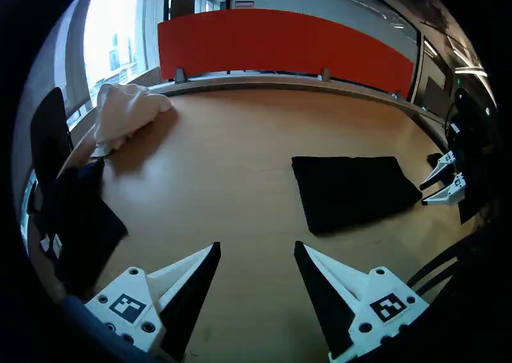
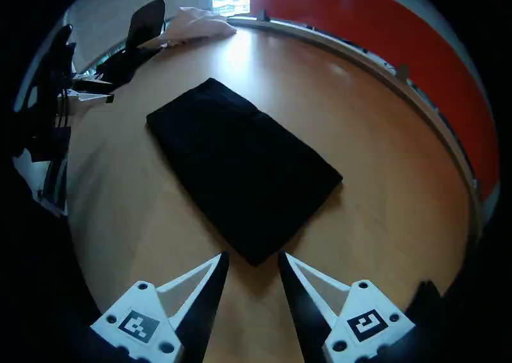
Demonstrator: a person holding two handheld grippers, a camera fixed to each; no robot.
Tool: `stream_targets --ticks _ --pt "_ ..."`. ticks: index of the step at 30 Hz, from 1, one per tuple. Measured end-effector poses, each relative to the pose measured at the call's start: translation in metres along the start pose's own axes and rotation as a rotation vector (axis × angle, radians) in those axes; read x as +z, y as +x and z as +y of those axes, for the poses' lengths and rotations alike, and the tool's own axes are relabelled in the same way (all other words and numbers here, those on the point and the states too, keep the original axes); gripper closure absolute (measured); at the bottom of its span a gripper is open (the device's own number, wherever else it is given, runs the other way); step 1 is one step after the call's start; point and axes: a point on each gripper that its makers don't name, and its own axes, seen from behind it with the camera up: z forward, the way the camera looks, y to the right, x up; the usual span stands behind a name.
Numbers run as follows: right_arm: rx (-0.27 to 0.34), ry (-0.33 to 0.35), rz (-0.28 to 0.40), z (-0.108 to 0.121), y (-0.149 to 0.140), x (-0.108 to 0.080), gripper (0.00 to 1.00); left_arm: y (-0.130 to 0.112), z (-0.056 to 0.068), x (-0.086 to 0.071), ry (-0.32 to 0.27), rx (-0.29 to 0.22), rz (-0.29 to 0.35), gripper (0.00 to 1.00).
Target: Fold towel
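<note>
Wooden desk (image 1: 243,145) carries the black towel (image 2: 243,177) folded flat, so I hold my left claw (image 1: 257,246) and right claw (image 2: 253,257) open, the right near its corner.

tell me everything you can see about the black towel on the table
The black towel is a plain, matte, soft-looking cloth with no visible pattern. It is folded into a flat, roughly rectangular pad, and its slightly thick edge suggests layers. It lies flat on the wooden table, set diagonally in the right gripper view. Its near corner reaches the gap between the open fingers of the right gripper; neither finger visibly presses on it. Nothing else touches it.
</note>
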Motion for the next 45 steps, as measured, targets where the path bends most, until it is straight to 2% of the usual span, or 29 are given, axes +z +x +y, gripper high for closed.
stream_targets --ticks 6,11,16,20,26,31,37,45 --pt "-0.002 0.009 -0.009 -0.002 -0.004 0.003 0.43 -0.004 -0.006 -0.006 0.013 0.0 0.004 0.15" --pt "0.002 0.009 -0.02 -0.003 -0.007 0.006 0.58 -0.009 -0.009 -0.01 0.019 -0.002 -0.001 0.15" --pt "0.011 0.015 -0.017 -0.003 -0.007 0.006 0.61 -0.013 -0.01 -0.015 0.021 -0.004 -0.006 0.15" --pt "0.015 0.015 -0.014 -0.001 -0.007 0.006 0.75 -0.016 -0.011 -0.017 0.022 -0.004 -0.008 0.15" --pt "0.019 0.019 -0.011 0.0 -0.007 0.005 0.84 -0.018 -0.013 -0.019 0.025 -0.002 -0.007 0.15" --pt "0.019 0.024 -0.008 -0.001 -0.007 0.004 0.95 -0.017 -0.014 -0.019 0.026 -0.003 -0.006 0.15" --pt "0.018 0.022 0.006 -0.001 -0.004 0.001 0.98 -0.017 -0.014 -0.02 0.028 0.001 -0.006 0.15" --pt "0.021 -0.003 0.035 0.003 0.009 -0.011 0.98 -0.015 -0.018 -0.02 0.035 -0.012 -0.008 0.15"
